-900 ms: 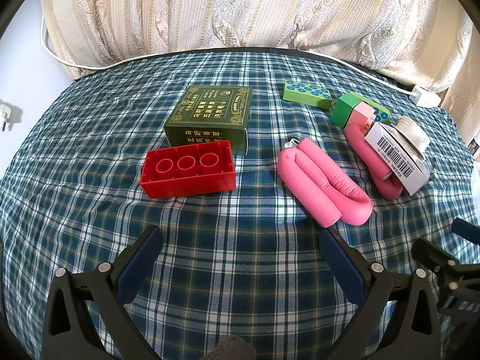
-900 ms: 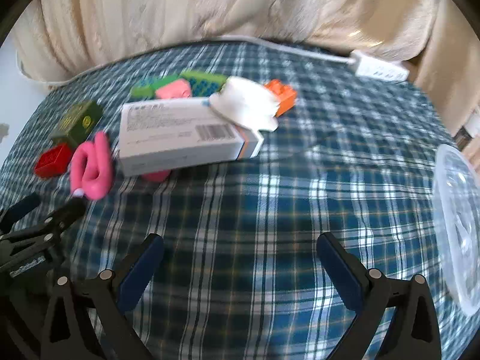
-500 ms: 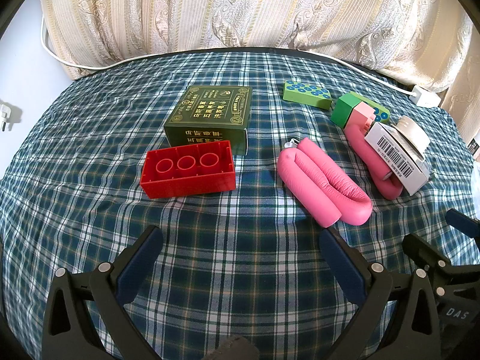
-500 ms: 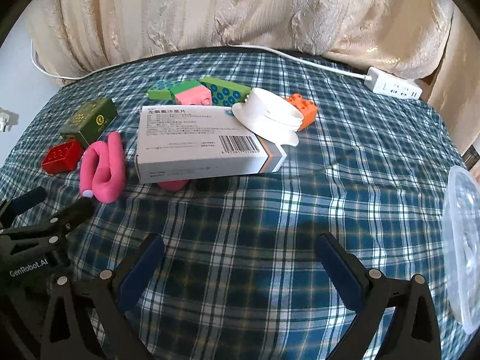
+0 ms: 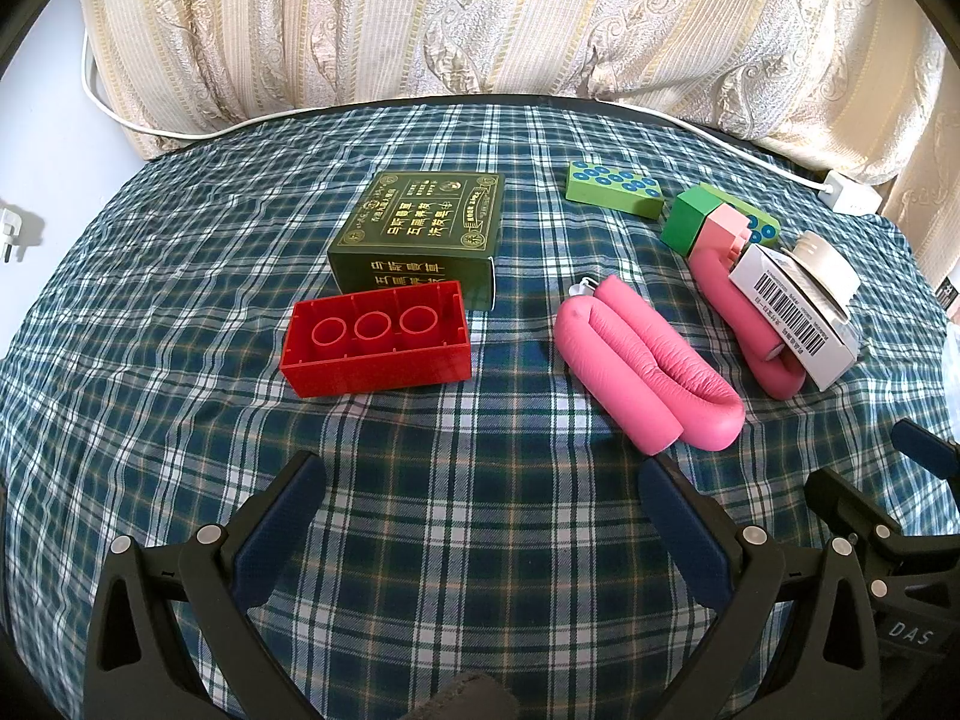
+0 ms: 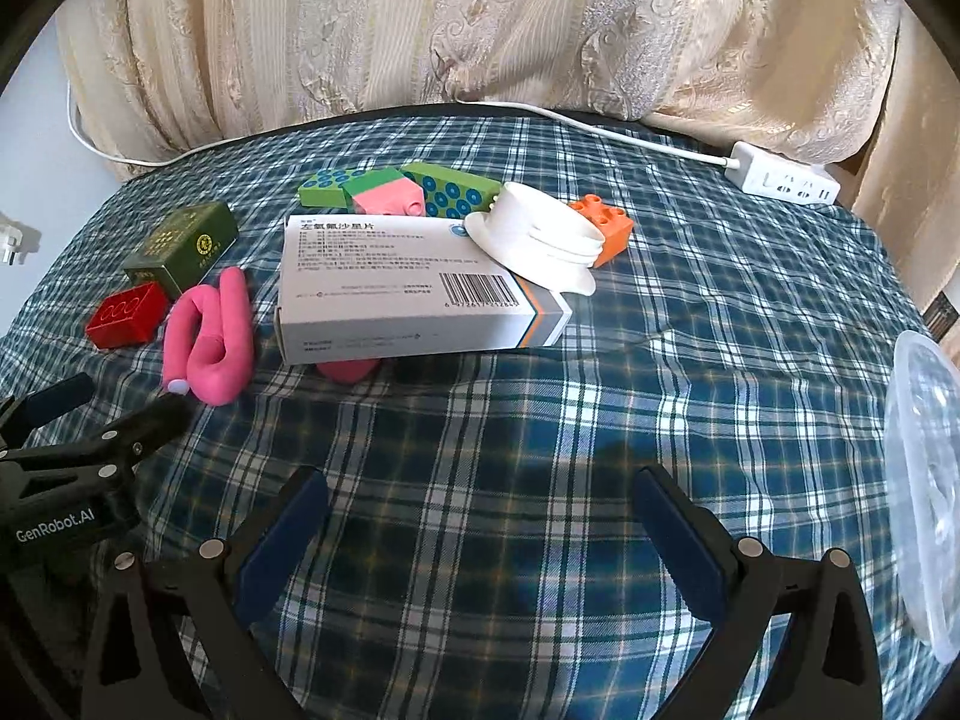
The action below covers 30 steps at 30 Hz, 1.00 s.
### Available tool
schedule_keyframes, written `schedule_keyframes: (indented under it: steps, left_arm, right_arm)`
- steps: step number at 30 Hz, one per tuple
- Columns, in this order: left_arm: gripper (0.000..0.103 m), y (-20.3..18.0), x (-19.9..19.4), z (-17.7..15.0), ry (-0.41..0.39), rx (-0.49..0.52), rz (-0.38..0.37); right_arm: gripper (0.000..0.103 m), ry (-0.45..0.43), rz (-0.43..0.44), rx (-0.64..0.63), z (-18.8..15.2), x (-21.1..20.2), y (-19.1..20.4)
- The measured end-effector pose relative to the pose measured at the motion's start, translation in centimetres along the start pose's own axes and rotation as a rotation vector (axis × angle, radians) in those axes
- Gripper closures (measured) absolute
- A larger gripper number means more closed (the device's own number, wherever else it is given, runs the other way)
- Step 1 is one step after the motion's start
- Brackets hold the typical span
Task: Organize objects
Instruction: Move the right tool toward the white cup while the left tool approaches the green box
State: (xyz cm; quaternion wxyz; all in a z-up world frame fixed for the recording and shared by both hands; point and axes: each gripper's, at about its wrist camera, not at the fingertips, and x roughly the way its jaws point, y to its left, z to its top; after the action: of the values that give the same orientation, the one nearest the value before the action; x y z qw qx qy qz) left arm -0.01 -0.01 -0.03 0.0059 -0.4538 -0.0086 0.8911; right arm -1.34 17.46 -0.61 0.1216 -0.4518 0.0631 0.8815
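Left wrist view shows the red building brick (image 5: 377, 338) lying studs-down just in front of the dark green box (image 5: 420, 234) near the desk's (image 5: 150, 312) middle, with a folded pink roll (image 5: 645, 360) to its right. Left gripper (image 5: 480, 498) hovers with jaws wide and empty. Right gripper (image 6: 480, 510) also has jaws wide, empty, facing the white medicine box (image 6: 414, 288) that rests on another pink roll (image 6: 348, 369); a clear plastic container (image 6: 924, 504) sits at the right edge.
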Motion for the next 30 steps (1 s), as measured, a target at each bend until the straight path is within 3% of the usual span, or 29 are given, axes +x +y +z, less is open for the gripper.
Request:
schedule_keyframes:
  steps: [30]
  left_arm:
    - [0.0,0.7,-0.4,-0.9,0.011,0.02,-0.017]
  right_arm:
    - [0.0,0.027,0.012,-0.018,0.2,0.2,0.0]
